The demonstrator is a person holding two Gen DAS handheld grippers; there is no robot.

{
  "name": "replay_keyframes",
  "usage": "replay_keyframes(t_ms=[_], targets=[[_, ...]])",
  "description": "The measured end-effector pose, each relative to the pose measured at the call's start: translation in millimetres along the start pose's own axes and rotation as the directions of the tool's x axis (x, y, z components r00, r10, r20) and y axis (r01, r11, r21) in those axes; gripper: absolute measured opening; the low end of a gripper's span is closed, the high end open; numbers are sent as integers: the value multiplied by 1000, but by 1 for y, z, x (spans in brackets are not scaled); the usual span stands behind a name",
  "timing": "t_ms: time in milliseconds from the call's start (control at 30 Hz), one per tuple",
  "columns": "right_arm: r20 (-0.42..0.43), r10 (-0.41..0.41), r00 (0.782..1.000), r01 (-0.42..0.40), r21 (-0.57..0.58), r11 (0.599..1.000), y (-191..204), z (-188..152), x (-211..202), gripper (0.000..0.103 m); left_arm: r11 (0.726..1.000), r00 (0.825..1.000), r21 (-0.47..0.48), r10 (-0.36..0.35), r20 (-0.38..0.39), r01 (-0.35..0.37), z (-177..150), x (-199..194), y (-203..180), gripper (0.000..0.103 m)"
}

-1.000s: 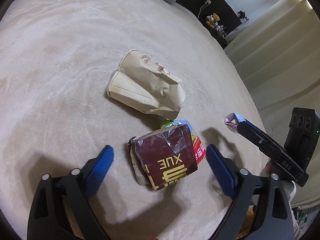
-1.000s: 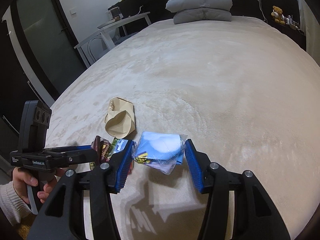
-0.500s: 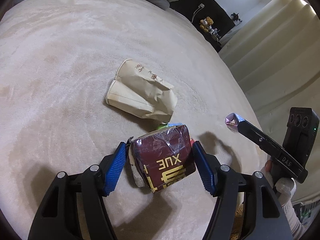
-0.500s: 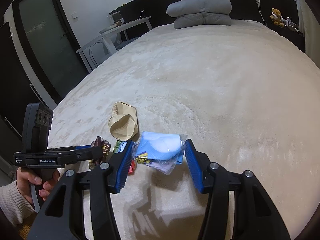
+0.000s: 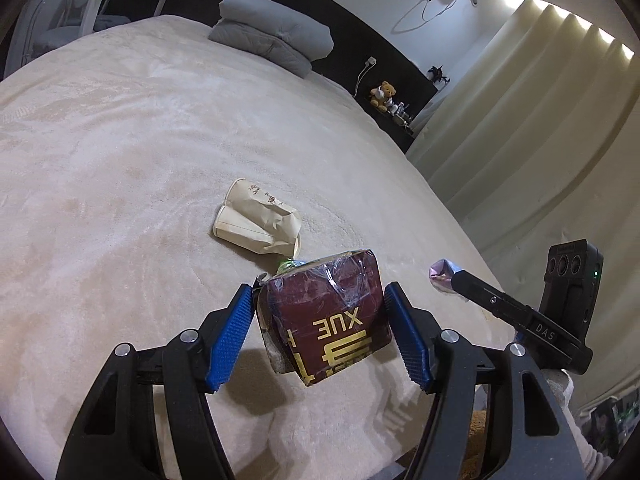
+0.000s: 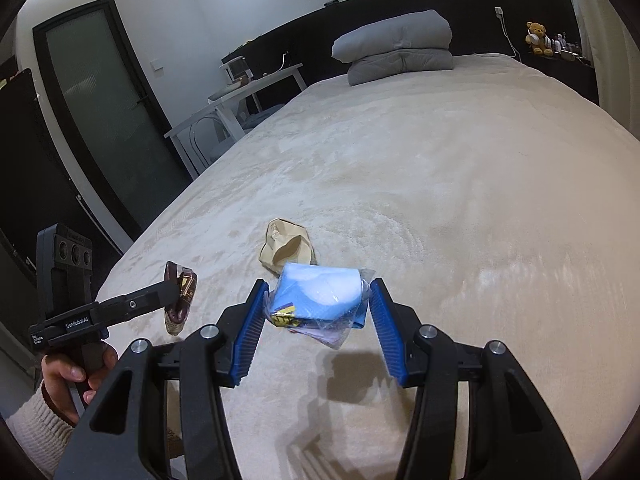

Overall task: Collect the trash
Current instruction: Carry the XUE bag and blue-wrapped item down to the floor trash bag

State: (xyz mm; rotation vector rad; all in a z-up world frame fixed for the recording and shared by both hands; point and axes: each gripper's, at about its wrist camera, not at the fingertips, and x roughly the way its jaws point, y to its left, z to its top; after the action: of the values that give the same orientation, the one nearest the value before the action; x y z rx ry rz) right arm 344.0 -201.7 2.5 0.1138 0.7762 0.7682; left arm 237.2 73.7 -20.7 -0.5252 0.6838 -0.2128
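Note:
My left gripper [image 5: 320, 312] is shut on a dark red wrapper with gold print [image 5: 332, 320] and holds it above the cream bed cover; it also shows in the right wrist view [image 6: 180, 296]. My right gripper [image 6: 318, 304] is shut on a blue and white plastic packet [image 6: 320, 294], lifted off the bed; its tip shows in the left wrist view [image 5: 444, 274]. A crumpled beige paper bag [image 5: 258, 224] lies on the bed beyond both grippers, also in the right wrist view [image 6: 286, 248]. A bit of green wrapper [image 5: 286, 266] peeks out behind the red one.
The cream bed cover [image 6: 440, 168] fills both views. Grey folded pillows [image 6: 396, 46] lie at the headboard. A white side table [image 6: 240, 108] and a dark door [image 6: 104, 120] stand left of the bed. Curtains [image 5: 540, 140] hang on the right.
My left gripper closed on the red wrapper and lifted it off the bed, and both views tilted up. My right gripper kept hold of the blue packet.

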Motion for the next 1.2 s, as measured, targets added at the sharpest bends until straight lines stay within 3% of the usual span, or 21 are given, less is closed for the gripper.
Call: replay_keyframes(t_ms=[533, 800, 1200], targets=[[50, 22, 999, -23, 27, 999, 48, -108, -79, 52, 999, 991, 43, -22, 130, 17, -79, -83, -29, 65], [36, 36, 999, -40, 93, 995, 57, -154, -111, 52, 996, 994, 83, 4, 113, -13, -133, -110, -49, 65], [48, 95, 994, -101, 131, 986, 65, -179, -142, 52, 994, 995, 105, 8, 100, -19, -175, -134, -64, 65]])
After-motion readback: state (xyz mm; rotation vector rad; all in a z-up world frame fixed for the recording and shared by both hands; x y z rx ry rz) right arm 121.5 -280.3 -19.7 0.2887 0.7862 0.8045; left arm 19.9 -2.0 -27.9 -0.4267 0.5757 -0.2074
